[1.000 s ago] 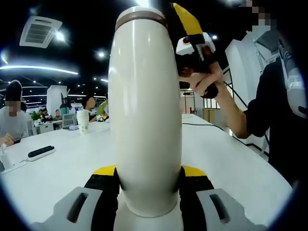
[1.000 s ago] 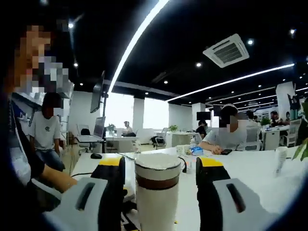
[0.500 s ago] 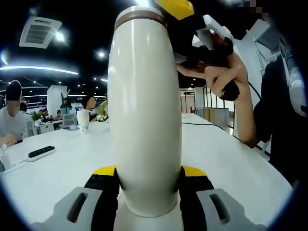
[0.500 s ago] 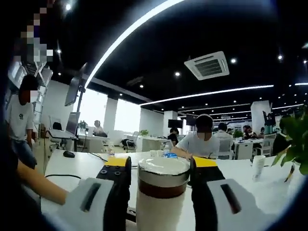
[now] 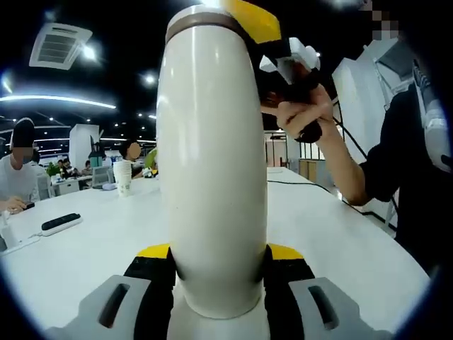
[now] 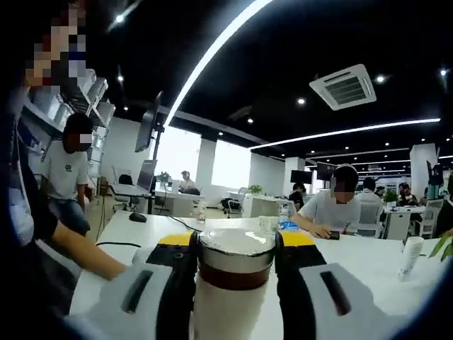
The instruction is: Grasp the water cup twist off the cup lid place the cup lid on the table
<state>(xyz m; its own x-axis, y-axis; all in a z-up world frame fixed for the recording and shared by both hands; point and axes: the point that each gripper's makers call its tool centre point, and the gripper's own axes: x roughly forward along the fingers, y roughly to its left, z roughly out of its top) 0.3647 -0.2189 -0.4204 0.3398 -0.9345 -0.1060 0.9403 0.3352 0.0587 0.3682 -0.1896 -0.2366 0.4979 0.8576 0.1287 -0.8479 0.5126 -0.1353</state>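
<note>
Now my right jaws have come in tight on the cup lid [image 6: 236, 249]. A second ago there was a gap on both sides of it; in the right gripper view the two yellow-tipped jaws now press against the lid's sides, so my right gripper [image 6: 236, 244] is shut on the lid. The picture has also swung about a bit, so my right hand has been turning or tipping.

My left gripper [image 5: 219, 256] has not let go. In the left gripper view its jaws squeeze the bottom part of the water cup [image 5: 212, 163], one on each side, and the tall white cup stands straight up above the white table [image 5: 92, 248]. My right gripper [image 5: 265, 32] shows there too, up at the top of the cup, with my hand [image 5: 301, 110] gripping its handle.

The lid still sits on the cup. I can see the brown ring under the silver top, with no gap, so I think it is not loose yet.

I think the next job is to twist. The cup is held firm at the bottom and the lid at the top. I should turn my right hand round, lift the lid off, and put it down on the table.
</note>
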